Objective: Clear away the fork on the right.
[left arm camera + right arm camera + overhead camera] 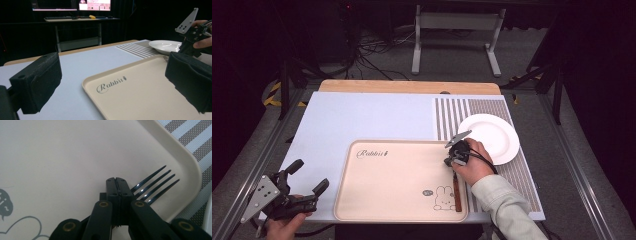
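A beige tray [397,185] printed with "Rabbit" and a rabbit drawing lies at the table's near edge. A fork with a brown handle [457,192] rests along its right side. My right gripper [448,160] hangs over the fork's head end, jaws pressed together. In the right gripper view the dark tines [155,185] stick out to the right from behind the shut jaw tips [117,181]; whether they pinch the fork's neck I cannot tell. My left gripper [309,175] is held open off the tray's left side, nothing between its black pads [37,80].
A white plate [489,137] sits on a striped mat [452,112] just right of the tray's far corner, close behind the right hand. A pale blue sheet [362,117] covers the table's left and far part. The right-hand sleeve crosses the near right edge.
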{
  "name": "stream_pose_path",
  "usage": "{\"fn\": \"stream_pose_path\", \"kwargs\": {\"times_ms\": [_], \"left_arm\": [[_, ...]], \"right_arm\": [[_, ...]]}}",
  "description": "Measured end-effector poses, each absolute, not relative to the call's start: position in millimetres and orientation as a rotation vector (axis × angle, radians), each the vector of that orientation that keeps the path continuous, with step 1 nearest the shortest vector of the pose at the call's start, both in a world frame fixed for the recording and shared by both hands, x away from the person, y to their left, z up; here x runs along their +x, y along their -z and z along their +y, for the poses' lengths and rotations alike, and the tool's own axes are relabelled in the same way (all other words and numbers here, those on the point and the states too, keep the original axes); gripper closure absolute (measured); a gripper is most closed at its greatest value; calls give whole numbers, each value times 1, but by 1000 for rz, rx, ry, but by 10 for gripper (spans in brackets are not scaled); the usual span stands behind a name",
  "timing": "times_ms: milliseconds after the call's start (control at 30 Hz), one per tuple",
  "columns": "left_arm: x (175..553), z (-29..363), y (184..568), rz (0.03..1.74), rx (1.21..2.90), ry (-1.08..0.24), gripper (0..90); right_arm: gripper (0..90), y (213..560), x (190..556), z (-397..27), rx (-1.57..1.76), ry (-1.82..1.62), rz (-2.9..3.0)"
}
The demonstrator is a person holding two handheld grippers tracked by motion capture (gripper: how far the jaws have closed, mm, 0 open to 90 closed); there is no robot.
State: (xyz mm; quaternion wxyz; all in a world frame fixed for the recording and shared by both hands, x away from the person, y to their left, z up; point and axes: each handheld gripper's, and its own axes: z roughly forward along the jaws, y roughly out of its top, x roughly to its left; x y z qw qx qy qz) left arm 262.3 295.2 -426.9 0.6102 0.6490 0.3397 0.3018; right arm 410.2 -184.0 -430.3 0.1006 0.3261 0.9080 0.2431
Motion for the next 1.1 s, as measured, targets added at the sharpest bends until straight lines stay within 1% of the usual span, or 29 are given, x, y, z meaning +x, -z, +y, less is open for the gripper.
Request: {"fn": "stream_pose_path", "kwargs": {"times_ms": [233,400,433,467,500,533,633,700,767,1100], "left_arm": [[262,296,427,787,1501,-694,15],[262,295,427,787,1498,-698,15],[262,295,427,787,1498,-698,15],[262,295,427,787,1498,-698,15],[262,295,427,787,1498,-698,15],[262,295,427,786,1498,-697,15],[263,294,427,785,1497,-697,15],[263,295,428,785,1506,-695,15],[262,295,427,786,1499,-697,15],[262,295,427,784,1503,-701,15]], "right_arm": [[900,421,406,-186,920,-796,2649],[828,402,398,-192,878,-892,2599],[799,400,396,-193,873,-905,2594],[749,396,394,-195,861,-936,2583],[676,393,393,-196,845,-959,2568],[676,393,393,-196,845,-959,2568],[420,387,388,-201,799,-1048,2512],[309,384,386,-205,789,-1109,2475],[265,381,382,-209,783,-1148,2452],[198,365,362,-237,729,-1289,2334]]}}
